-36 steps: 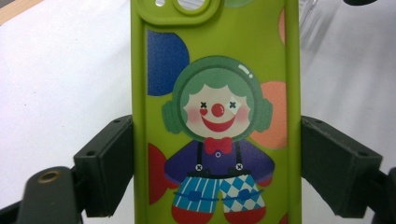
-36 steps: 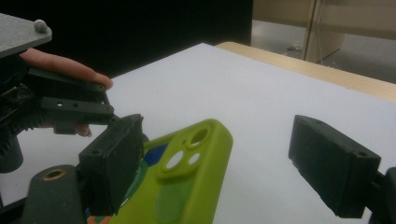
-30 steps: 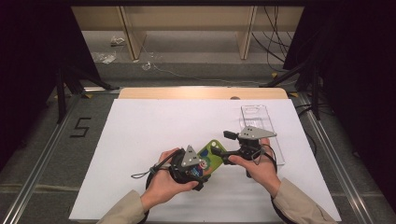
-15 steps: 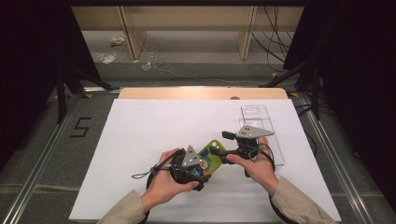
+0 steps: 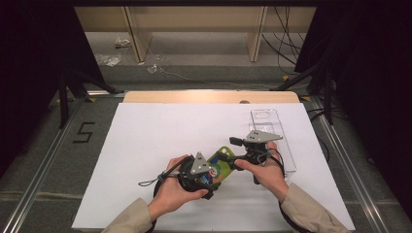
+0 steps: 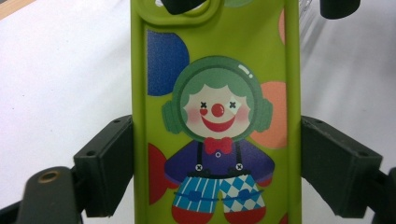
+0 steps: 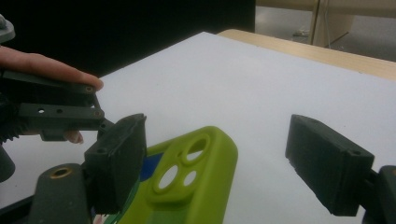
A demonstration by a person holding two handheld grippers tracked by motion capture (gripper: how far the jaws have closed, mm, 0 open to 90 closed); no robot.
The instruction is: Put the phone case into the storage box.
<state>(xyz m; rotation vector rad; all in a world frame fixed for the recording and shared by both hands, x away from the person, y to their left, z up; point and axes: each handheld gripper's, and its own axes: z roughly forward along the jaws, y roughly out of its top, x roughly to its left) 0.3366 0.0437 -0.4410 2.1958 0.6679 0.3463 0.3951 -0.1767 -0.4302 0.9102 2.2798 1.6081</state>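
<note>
Item: green phone case with clown print, sitting at 6 o'clock on the white table sheet, being clamped across its long edges by the left gripper. Right gripper, at 3 o'clock of the case, is standing open around the camera-hole corner, pads not pressing. Clear plastic tray is lying beyond at 1 o'clock. Risk: the soft case is likely flexing or twisting out of the left clamp should the right close off-centre
</note>
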